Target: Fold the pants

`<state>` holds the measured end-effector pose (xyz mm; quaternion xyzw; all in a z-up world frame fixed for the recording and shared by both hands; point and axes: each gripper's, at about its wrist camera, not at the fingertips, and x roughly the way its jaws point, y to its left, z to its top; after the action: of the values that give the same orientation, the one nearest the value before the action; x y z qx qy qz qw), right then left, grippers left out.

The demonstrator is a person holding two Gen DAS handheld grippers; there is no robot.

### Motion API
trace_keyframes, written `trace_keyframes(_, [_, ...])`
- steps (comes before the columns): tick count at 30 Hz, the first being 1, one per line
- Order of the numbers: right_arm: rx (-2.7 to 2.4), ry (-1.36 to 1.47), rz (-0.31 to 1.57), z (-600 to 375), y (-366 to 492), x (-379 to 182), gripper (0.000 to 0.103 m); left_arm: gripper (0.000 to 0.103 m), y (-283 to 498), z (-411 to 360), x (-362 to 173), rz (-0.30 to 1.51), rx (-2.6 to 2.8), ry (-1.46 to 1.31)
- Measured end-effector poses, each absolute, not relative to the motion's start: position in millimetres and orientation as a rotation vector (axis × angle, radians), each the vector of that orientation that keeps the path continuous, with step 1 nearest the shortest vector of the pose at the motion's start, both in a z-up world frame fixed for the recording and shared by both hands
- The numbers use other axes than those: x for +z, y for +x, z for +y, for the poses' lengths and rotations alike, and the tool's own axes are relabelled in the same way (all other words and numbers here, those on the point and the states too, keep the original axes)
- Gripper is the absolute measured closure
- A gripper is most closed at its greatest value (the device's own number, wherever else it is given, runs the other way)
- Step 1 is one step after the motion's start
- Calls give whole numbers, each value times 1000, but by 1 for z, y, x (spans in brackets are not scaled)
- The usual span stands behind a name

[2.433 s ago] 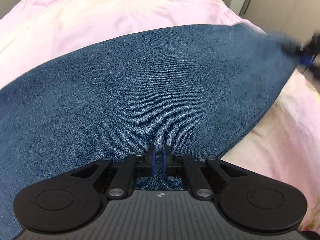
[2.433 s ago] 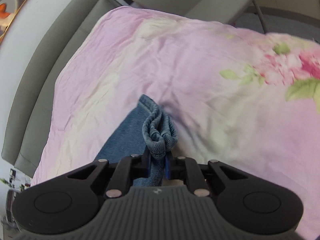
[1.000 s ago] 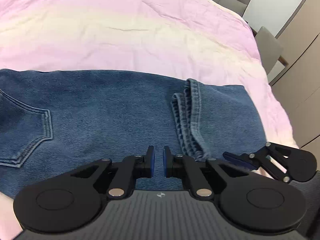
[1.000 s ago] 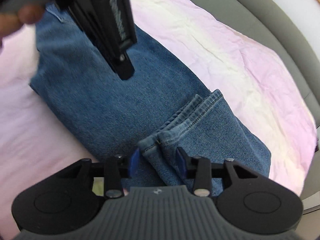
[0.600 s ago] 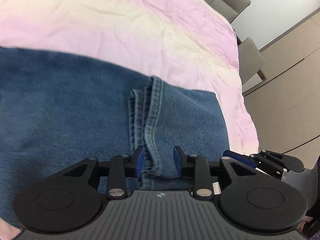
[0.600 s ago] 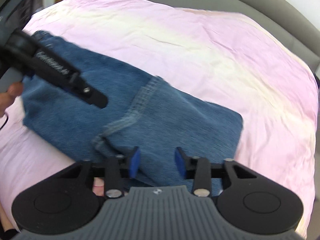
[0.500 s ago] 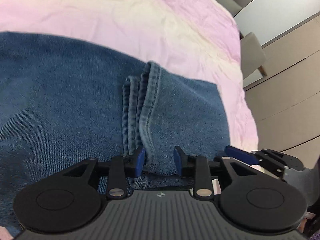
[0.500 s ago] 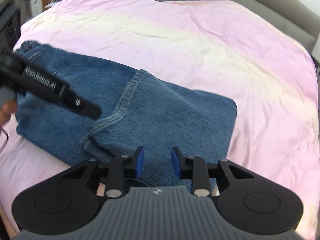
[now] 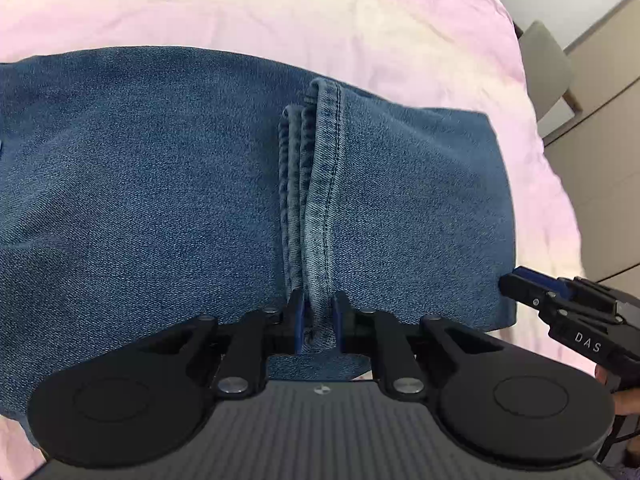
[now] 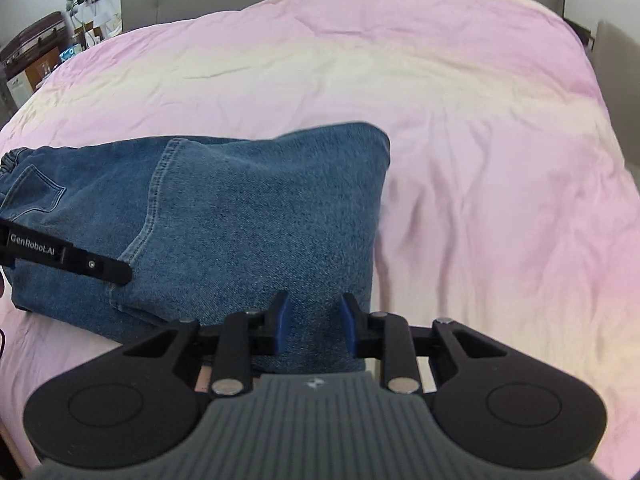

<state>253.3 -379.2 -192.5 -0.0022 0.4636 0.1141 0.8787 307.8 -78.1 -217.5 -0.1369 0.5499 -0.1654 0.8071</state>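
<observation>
Pants folded on pink bed cover, hem stack running straight away from my left gripper, jaws narrowly parted around hem end, grip uncertain; my right gripper open wide over fold corner, holding nothing

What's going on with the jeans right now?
The blue jeans lie folded over on the pink bedsheet. The left gripper has its fingers around the stacked leg hems, but whether it pinches them is unclear. The right gripper is open at the folded edge of the jeans, gripping nothing.
</observation>
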Motion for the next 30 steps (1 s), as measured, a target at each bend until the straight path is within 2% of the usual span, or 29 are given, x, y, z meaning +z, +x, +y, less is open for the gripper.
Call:
trace_keyframes(3, [228,-17,964,-377,255,-213,79,86,311,-79,-218,1187,-375,-292])
trace_keyframes(5, [217,-26,976,-377,261,-226,79,81,314,-72,-214,1177,-421,-316])
trace_keyframes(8, [223,-23,986,-376,264,-225,79,60,321,-60,-212,1150,-396,-358])
trace_keyframes(9, [226,-22,988,-376,265,-223,79,46,324,-60,-213,1148,-396,-366])
trace_keyframes(10, [229,-23,989,-376,265,-223,79,39,328,-60,-217,1150,-395,-382])
trace_keyframes(14, [233,-18,987,-374,265,-226,79,30,343,-66,-236,1138,-382,-445])
trace_keyframes(16, [235,-11,986,-377,263,-225,79,19,346,-72,-240,1112,-394,-453])
trace_keyframes(17, [236,-3,985,-380,259,-223,79,19,348,-75,-241,1103,-404,-453])
trace_keyframes(18, [237,6,986,-381,258,-222,79,27,348,-79,-241,1095,-401,-433])
trace_keyframes(19, [238,15,986,-383,257,-221,79,52,347,-86,-239,1084,-383,-398])
trace_keyframes(22, [244,37,981,-388,254,-215,79,78,341,-83,-230,1062,-354,-382])
trace_keyframes(24, [258,27,975,-387,253,-208,78,85,333,-78,-215,1000,-381,-373])
trace_keyframes(27, [304,56,983,-386,254,-199,78,86,322,-75,-177,894,-448,-339])
trace_keyframes(30, [365,85,992,-375,258,-184,78,86,324,-67,-150,881,-443,-293])
